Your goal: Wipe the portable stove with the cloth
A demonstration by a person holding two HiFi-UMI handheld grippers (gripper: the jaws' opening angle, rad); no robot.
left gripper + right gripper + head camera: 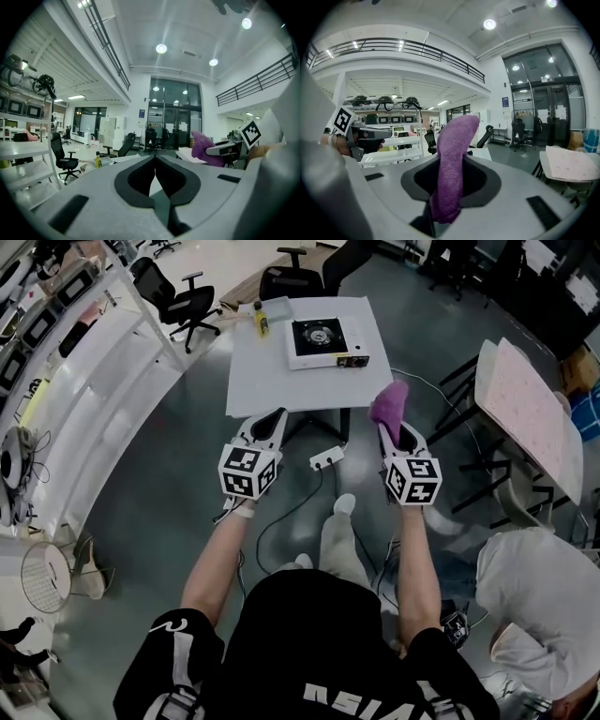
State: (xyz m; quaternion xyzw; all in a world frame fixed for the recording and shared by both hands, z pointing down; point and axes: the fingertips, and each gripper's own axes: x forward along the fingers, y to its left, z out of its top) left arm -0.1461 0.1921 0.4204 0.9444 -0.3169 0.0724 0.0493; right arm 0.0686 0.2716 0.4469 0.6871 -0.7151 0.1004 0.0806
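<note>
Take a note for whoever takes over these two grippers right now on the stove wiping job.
Left gripper: fingers together, nothing between them, held short of the white table.
Right gripper: shut on the purple cloth, which sticks up out of the fingers.
Portable stove: on the far part of the table, with a yellow bottle to its left in the head view.
Done: cloth is in hand.
Left: bring the cloth to the stove and wipe it; the cloth does not touch the stove yet.
</note>
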